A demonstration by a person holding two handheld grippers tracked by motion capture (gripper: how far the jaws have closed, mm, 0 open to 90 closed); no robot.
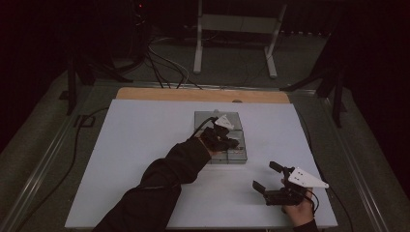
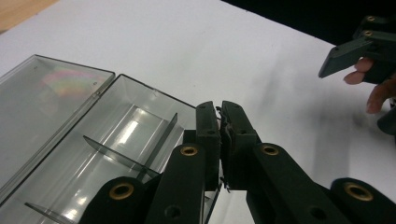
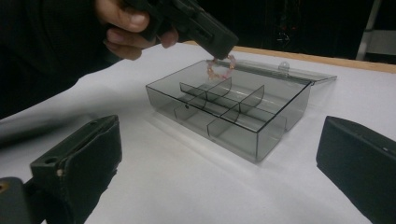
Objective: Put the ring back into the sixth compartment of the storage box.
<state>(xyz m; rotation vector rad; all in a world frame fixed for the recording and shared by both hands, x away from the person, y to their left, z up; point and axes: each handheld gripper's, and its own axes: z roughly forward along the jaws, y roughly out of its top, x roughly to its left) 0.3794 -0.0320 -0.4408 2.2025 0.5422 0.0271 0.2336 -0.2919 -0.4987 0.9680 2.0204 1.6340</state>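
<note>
A white table top [image 1: 145, 159] carries a clear, smoke-tinted compartment box [image 3: 224, 109] with its hinged lid [image 2: 42, 100] folded flat open behind it; thin dividers [image 3: 219, 93] split the interior into several cells. The left gripper [image 1: 227, 140], held in a dark-sleeved arm reaching in from the lower left of the high view, hangs over the open box. Its jaws are pressed together on a small pink beaded loop [image 3: 220, 67], which dangles from the jaw tips above the rear cells in the right gripper view; which cell lies directly beneath it cannot be told. In the left gripper view the same jaws meet with only a thin dark sliver between them, above the box's near wall. The right gripper [image 1: 270, 179] rests low over the table near the front right corner, well apart from the box, its jaws spread wide with nothing between them; the right hand [image 1: 300, 210] grips it from below. A strip of bare wood [image 1: 203, 94] edges the far side of the table.
</note>
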